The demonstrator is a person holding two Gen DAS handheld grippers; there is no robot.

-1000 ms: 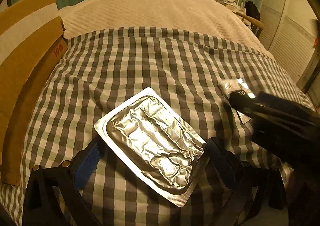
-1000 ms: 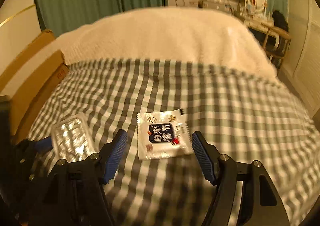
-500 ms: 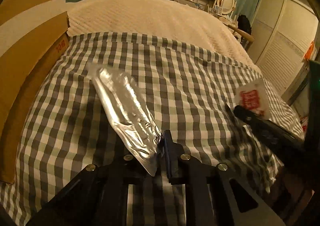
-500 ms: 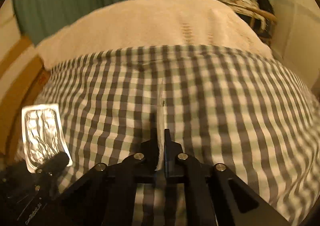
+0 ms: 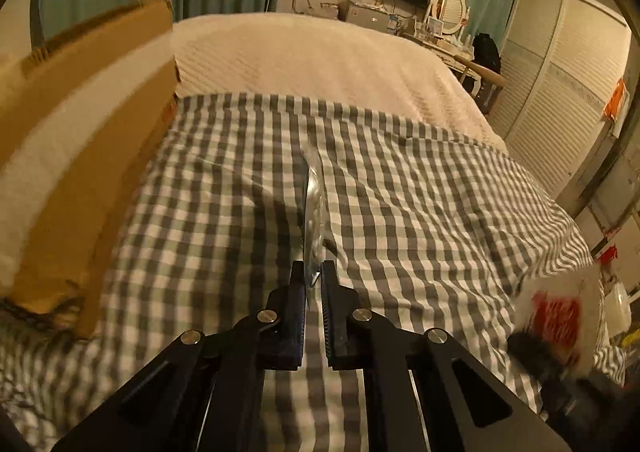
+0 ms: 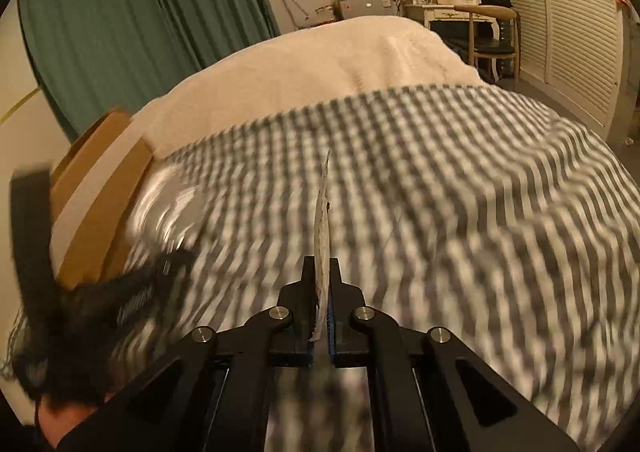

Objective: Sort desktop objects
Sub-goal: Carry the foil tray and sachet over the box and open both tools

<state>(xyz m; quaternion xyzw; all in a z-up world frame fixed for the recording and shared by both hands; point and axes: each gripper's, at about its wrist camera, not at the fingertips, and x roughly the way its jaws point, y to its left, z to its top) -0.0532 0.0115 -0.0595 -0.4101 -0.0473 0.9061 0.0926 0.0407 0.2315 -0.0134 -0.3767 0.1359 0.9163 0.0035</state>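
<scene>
My left gripper (image 5: 313,272) is closing tight on a silver foil blister pack (image 5: 313,211). Its pads press the near edge, and the pack stands edge-on above the checked cloth (image 5: 440,211). My right gripper (image 6: 320,266) is shut on a white sachet (image 6: 322,211), also seen edge-on and lifted. In the left wrist view the sachet (image 5: 554,312) shows a red-printed side at the lower right, with the blurred right gripper (image 5: 532,344) under it. In the right wrist view the left gripper (image 6: 140,292) and the foil pack (image 6: 168,203) are blurred at the left.
An open cardboard box (image 5: 80,171) lies along the left edge of the cloth and also shows as the cardboard box (image 6: 100,187). A white quilt (image 5: 320,59) covers the bed beyond. Louvred wardrobe doors (image 5: 560,91) and a dresser stand to the right.
Both grippers closed on their items and lifted them off the cloth: the left on the foil pack, the right on the sachet. Both items now stand edge-on, and the views have shifted towards the box.
</scene>
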